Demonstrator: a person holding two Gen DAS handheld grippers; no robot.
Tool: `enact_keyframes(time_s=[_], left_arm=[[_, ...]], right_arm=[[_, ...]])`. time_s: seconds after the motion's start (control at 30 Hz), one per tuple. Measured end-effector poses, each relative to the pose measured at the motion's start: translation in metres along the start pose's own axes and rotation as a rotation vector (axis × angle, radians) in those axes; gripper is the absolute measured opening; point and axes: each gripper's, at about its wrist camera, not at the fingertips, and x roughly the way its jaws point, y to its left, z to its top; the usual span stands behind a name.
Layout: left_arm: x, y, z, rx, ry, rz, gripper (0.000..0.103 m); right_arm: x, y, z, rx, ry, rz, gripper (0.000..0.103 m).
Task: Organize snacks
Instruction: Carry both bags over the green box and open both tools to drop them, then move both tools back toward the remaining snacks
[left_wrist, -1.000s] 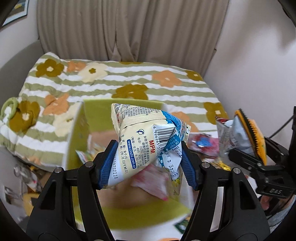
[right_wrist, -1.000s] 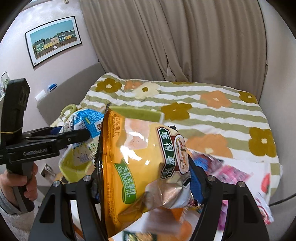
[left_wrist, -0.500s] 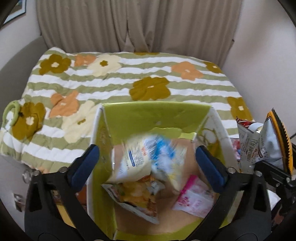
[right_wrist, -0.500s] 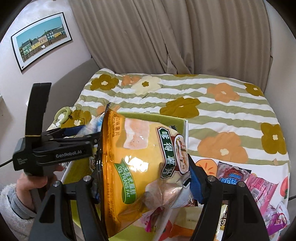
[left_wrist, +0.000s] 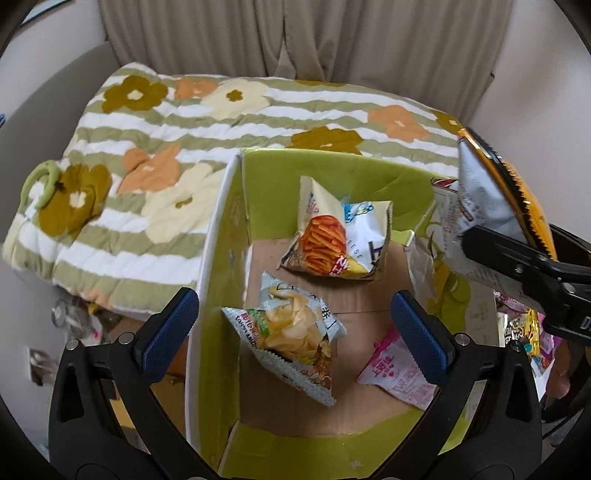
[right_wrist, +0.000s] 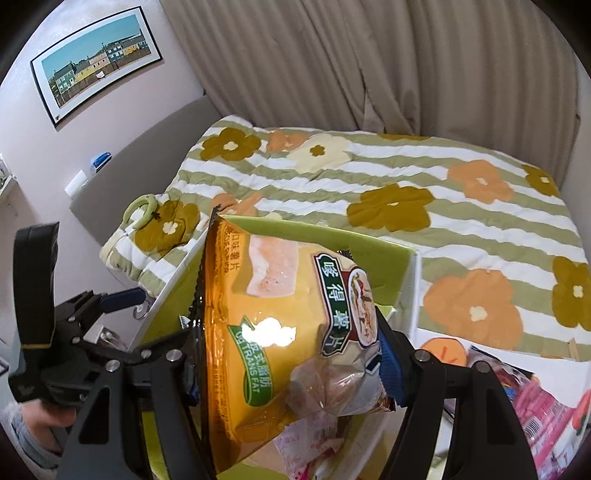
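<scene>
Beige curtains (left_wrist: 295, 37) hang behind a bed spread with a green-striped floral quilt (left_wrist: 221, 118), and a framed picture of coloured houses (right_wrist: 96, 59) is on the wall to the left. At the foot of the bed stands an open green-lined box (left_wrist: 332, 170) with a brown cardboard floor. Three snack packets lie in it, apart from one another — a blue-and-cream packet picturing orange sticks (left_wrist: 340, 236) towards the far wall, a silver chip packet (left_wrist: 295, 332) nearer, and a pink-and-white sachet (left_wrist: 395, 369) at the near right. The left gripper (left_wrist: 295, 325) hangs above the box with its blue pads wide apart and nothing between them. The right gripper (right_wrist: 288, 362) is clamped on a large yellow chip bag (right_wrist: 266, 325), held upright over the box's right side; its left pad seems hidden behind the bag. More packets (right_wrist: 535, 398), mostly pink, lie on the surface right of the box.
</scene>
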Motion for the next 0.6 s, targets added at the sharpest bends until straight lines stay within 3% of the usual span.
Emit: enact_keyframes(time_s=[0.2, 0.23, 0.27, 0.33, 0.6], left_arm=[[-0.002, 0.008, -0.002, -0.028, 0.006, 0.02, 0.103], [-0.002, 0.009, -0.002, -0.031, 0.005, 0.02, 0.103], [-0.003, 0.01, -0.002, -0.033, 0.005, 0.021, 0.103], [-0.004, 0.011, -0.004, -0.033, 0.006, 0.024, 0.103], [-0.012, 0.018, -0.019, -0.041, 0.016, 0.031, 0.103]], right_arm=[[0.013, 0.002, 0.0, -0.007, 0.016, 0.002, 0.072], [0.013, 0.002, 0.0, 0.0, 0.013, 0.007, 0.078], [0.012, 0.001, -0.001, 0.006, 0.004, 0.018, 0.091], [0.009, 0.003, -0.003, 0.006, -0.018, 0.025, 0.102], [0.0, 0.0, -0.018, 0.026, -0.023, 0.016, 0.102]])
